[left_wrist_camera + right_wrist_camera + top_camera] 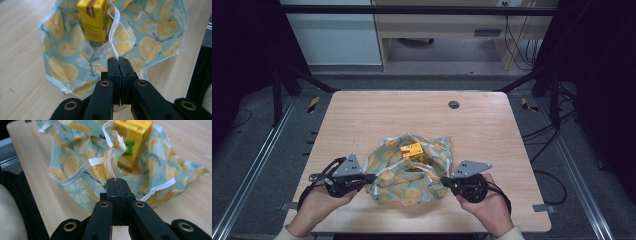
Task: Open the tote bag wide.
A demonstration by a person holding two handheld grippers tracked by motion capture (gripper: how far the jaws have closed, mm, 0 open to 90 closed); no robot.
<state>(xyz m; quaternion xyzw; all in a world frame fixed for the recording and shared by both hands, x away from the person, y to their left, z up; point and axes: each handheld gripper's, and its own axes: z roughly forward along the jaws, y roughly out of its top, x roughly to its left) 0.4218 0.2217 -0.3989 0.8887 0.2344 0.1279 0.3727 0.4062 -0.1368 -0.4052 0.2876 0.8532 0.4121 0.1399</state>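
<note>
Jaws of both grippers stand closed on the white-edged rim of the lemon-print pouch: your left gripper pinches the rim at the pouch's left side, your right gripper at its right, with the pouch resting on the wooden table near your edge. The yellow juice carton already sits inside the open mouth, its top showing above the fabric. Judged from this, loading is done; what remains for you is drawing the rim together and sealing it.
</note>
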